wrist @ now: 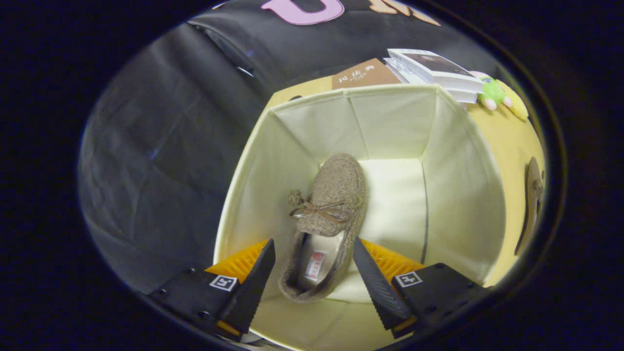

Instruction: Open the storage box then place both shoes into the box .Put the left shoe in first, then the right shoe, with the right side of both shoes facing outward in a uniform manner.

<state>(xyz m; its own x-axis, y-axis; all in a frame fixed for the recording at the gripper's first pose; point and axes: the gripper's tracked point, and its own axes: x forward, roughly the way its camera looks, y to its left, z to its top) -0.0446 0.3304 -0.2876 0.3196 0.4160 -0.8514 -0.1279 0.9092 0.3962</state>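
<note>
A pale cream fabric storage box (453,195) stands open, and I look down into it. On its floor lies a brown fuzzy loafer (327,214) with a small bow, toe pointing away from me, heel toward me, close to the box's left wall. My gripper (314,253) hangs above the box with its fingers spread apart on either side of the shoe's heel, touching nothing. A second brown shoe (533,204) lies on the yellow table (516,141) to the right, outside the box.
Beyond the box, a brown card (363,74), a stack of books (438,70) and a green and yellow plush toy (497,95) rest on the table. Black cloth wall rises on the left and behind.
</note>
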